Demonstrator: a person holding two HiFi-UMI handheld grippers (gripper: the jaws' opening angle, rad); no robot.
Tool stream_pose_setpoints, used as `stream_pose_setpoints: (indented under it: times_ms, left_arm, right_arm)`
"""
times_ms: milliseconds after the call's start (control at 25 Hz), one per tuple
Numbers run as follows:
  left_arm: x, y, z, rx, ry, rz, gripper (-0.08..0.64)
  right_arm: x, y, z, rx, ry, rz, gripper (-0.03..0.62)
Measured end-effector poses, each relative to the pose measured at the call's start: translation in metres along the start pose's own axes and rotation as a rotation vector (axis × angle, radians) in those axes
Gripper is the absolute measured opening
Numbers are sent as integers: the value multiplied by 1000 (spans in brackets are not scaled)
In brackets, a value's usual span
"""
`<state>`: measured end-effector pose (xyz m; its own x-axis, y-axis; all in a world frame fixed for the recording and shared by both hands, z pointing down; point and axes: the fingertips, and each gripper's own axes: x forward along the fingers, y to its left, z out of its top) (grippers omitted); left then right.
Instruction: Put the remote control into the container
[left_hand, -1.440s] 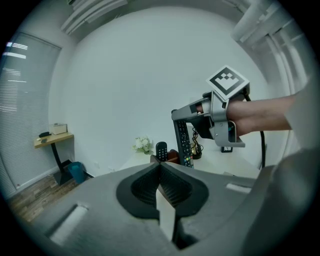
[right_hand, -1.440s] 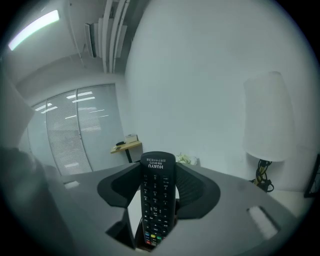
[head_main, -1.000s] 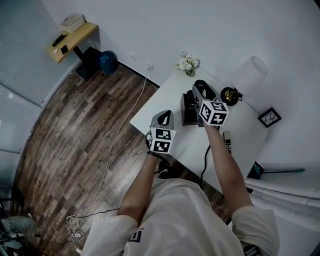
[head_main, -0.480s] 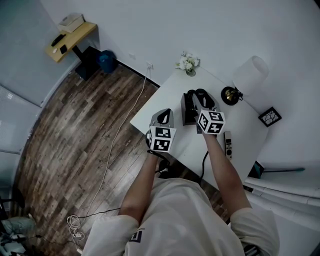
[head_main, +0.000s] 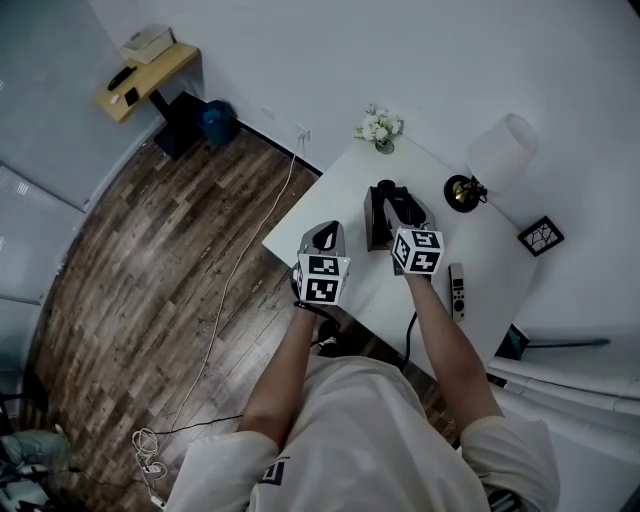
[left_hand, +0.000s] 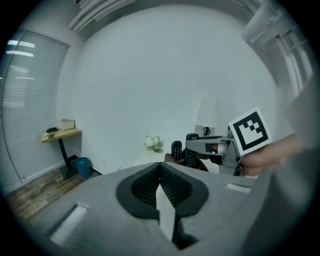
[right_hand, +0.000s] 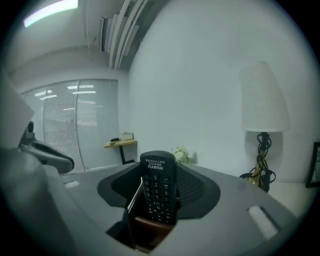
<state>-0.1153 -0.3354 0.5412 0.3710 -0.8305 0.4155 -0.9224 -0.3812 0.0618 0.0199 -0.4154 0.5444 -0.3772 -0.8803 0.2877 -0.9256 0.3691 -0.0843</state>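
Right gripper (right_hand: 165, 192) is clamping the black remote control (right_hand: 158, 185) upright at the container (right_hand: 150, 231).
The remote's lower end is sitting behind the brown rim, between the jaws. The left gripper (left_hand: 161, 192) is hanging closed, empty. Only the head view is showing a second remote (head_main: 457, 290) on the table (head_main: 500, 265).

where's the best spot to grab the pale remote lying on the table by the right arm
Probably best to grip the pale remote across its narrow width near the middle, coming straight down from above. It lies flat on the white table, long and slim, so only its two long edges offer the jaws a hold.
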Motion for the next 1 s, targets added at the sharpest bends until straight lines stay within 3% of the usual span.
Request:
stream_pose_setpoints:
  times_ms: [160, 240, 400, 640, 760, 1000]
  left_arm:
    - [0, -3, 2, 2, -6, 4, 5]
    - [-1, -5, 2, -12, -2, 8, 5]
    - [-3, -16, -2, -8, 2, 7, 5]
    - [-8, -44, 4, 2, -13, -12, 5]
    - [-13, -59, 1, -40, -8, -4, 5]
    - [-22, -87, -7, -38, 5, 17, 5]
  right_arm:
    - [1, -1, 2, 10, -3, 3, 222]
    - [-1, 1, 5, 5, -5, 12, 275]
    - [-12, 5, 11, -14, -11, 33, 309]
    - [-48, -4, 13, -25, -11, 21, 301]
    - [-68, -3, 1, -59, 33, 39, 284]
    - [-105, -8, -26, -49, 90, 35, 257]
